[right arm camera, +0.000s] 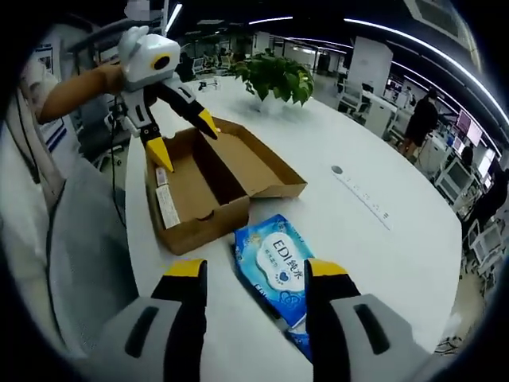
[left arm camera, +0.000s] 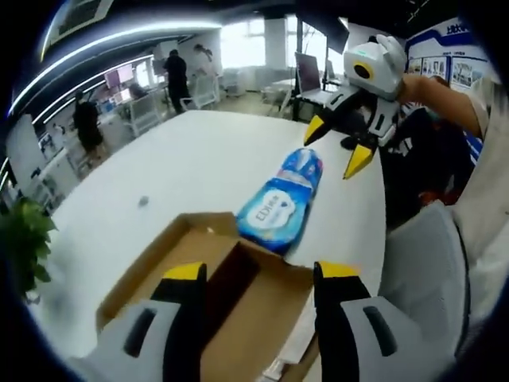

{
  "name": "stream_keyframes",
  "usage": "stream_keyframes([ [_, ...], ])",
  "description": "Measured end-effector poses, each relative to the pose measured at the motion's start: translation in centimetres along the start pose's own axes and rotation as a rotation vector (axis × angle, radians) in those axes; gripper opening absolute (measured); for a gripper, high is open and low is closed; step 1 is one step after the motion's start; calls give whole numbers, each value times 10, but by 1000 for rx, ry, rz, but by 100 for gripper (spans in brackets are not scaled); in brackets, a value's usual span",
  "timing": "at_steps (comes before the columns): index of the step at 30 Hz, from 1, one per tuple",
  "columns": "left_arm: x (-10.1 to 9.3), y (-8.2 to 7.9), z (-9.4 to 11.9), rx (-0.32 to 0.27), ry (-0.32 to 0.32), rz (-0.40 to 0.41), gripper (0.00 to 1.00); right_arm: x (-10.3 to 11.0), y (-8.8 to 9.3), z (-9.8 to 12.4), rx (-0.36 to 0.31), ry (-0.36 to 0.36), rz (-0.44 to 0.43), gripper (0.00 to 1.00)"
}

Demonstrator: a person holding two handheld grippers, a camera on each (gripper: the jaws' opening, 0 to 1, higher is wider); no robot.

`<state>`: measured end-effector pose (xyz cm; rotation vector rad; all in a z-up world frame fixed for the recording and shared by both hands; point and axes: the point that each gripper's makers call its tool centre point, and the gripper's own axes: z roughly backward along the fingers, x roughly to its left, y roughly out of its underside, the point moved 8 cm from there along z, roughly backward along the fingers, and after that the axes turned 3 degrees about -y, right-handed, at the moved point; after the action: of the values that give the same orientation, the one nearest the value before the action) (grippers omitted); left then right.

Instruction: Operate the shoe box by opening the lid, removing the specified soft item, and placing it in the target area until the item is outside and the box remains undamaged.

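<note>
A brown cardboard shoe box lies open on the white table, its lid folded back flat. A blue soft pack of wipes lies on the table just outside the box. My left gripper hovers open above the box's inside. In the right gripper view it appears above the box, jaws spread. My right gripper is open above the near end of the blue pack, holding nothing. It shows in the left gripper view beyond the pack's far end.
A green potted plant stands on the table behind the box. A small dark round spot sits in the tabletop. The table edge runs beside a person's grey sleeve. Office desks, chairs and people stand farther off.
</note>
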<state>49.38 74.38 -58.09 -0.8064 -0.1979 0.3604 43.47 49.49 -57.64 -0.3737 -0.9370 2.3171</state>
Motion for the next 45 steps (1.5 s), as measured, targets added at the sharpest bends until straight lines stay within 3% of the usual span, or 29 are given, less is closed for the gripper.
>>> stream_keyframes([
  [16, 39, 72, 65, 23, -182, 178, 53, 26, -30, -38, -11, -120, 87, 49],
  [23, 48, 98, 88, 34, -255, 239, 53, 39, -38, -61, 20, -187, 148, 49],
  [36, 46, 148, 100, 91, -327, 339, 50, 59, -44, -100, 97, -318, 276, 45],
  [45, 44, 177, 104, 128, -382, 423, 42, 68, -42, -126, 156, -401, 332, 42],
])
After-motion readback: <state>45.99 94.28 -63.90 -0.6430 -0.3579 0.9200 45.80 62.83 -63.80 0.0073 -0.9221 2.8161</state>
